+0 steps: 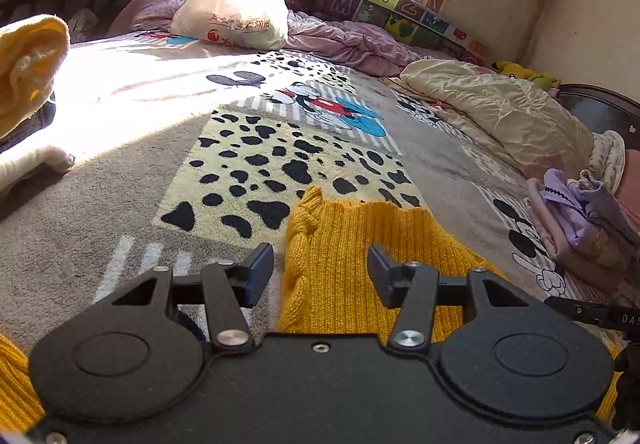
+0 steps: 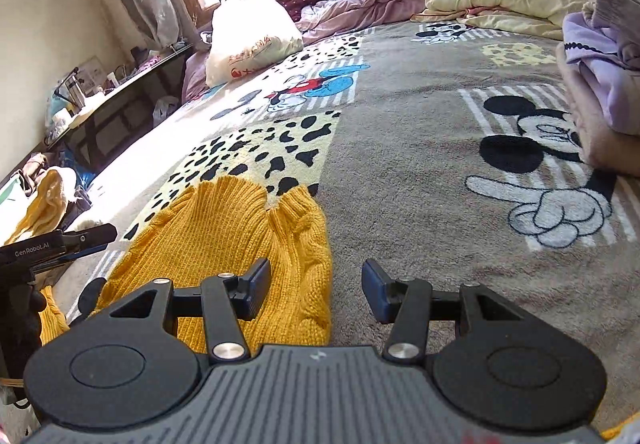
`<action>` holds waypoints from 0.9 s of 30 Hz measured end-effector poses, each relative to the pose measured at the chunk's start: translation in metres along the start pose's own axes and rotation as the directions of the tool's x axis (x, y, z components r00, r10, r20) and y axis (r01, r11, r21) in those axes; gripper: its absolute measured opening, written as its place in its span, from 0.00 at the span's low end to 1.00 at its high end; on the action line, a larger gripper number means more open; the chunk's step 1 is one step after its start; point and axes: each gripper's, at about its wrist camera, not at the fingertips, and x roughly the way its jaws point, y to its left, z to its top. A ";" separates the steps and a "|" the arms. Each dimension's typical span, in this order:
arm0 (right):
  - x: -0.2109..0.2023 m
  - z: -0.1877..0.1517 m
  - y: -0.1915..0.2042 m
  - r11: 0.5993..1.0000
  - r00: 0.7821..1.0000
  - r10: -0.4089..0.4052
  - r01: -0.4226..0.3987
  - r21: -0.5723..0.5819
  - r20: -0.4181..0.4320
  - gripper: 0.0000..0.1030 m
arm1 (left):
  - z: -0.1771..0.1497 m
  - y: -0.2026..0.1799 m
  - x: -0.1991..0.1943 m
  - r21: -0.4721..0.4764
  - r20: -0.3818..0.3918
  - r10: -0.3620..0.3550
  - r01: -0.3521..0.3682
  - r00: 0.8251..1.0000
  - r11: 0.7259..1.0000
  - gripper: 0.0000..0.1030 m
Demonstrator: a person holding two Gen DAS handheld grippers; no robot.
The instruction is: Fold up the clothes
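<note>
A mustard-yellow knitted sweater (image 1: 348,244) lies flat on the cartoon-print blanket (image 1: 120,204), its ribbed edge pointing away from me. My left gripper (image 1: 320,276) hovers open over the sweater's left edge, nothing between its fingers. In the right wrist view the same sweater (image 2: 224,236) spreads at lower left. My right gripper (image 2: 316,290) is open above the sweater's right edge, its left finger (image 2: 256,288) over the knit and its right finger over bare blanket. The left gripper (image 2: 86,236) shows at that view's left edge.
A stack of folded lilac and pink clothes (image 1: 580,220) sits at the right of the bed. A cream quilt (image 1: 500,108) and a white plastic bag (image 1: 236,4) lie farther back. Unfolded yellow and white clothes (image 1: 28,64) are heaped at the left. A cluttered desk (image 2: 100,100) stands beside the bed.
</note>
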 end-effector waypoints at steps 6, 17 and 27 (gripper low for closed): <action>0.055 0.022 -0.008 0.995 0.995 0.074 -0.068 0.078 -0.071 0.49 | 0.005 0.015 0.026 -0.043 -0.049 -0.014 0.012 0.999 0.999 0.49; 0.040 -0.009 -0.032 0.961 0.985 0.092 -0.126 0.244 0.147 0.12 | -0.005 0.019 0.024 -0.028 0.000 -0.119 0.119 0.993 0.992 0.07; 0.027 -0.017 -0.067 0.932 0.989 0.012 -0.064 0.357 0.148 0.42 | -0.004 0.049 0.040 -0.187 -0.120 -0.060 0.036 0.991 0.982 0.36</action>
